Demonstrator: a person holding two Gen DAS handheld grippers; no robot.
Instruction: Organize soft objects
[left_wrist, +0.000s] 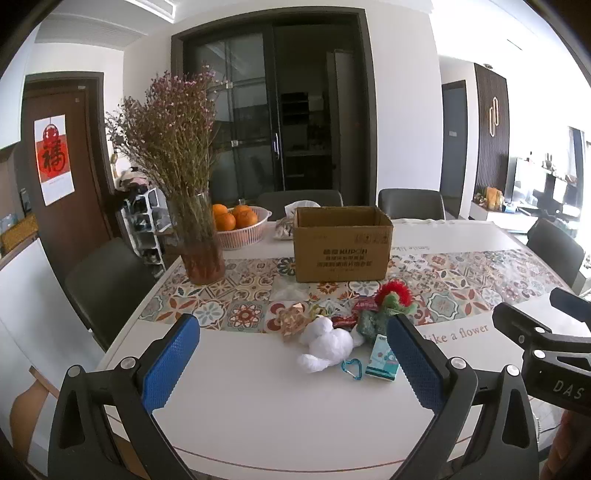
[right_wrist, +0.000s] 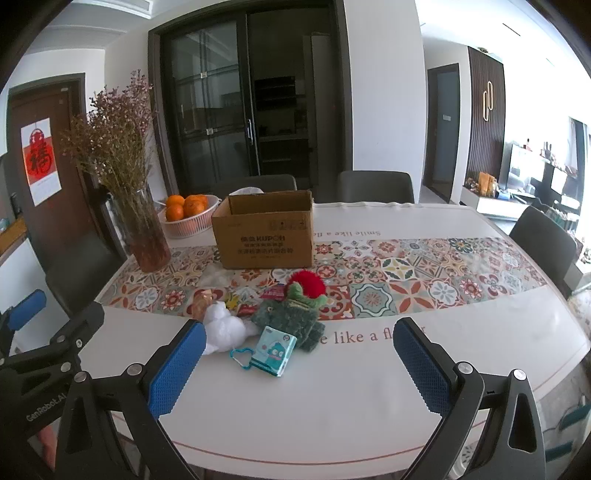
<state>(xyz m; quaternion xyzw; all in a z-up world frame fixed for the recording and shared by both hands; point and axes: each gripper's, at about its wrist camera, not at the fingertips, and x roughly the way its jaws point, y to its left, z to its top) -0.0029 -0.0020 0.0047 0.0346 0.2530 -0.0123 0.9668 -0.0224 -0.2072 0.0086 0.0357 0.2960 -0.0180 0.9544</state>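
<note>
A small pile lies on the white table: a white plush toy, a green plush with a red pom-pom, a teal tissue pack with a blue heart-shaped clip, red snack packets and a gold wrapped item. An open cardboard box stands behind the pile. My left gripper is open and empty, just in front of the pile. My right gripper is open and empty, with the tissue pack between its fingers' line of sight.
A glass vase of dried flowers and a basket of oranges stand at the back left. Dark chairs surround the table. A patterned runner crosses the middle.
</note>
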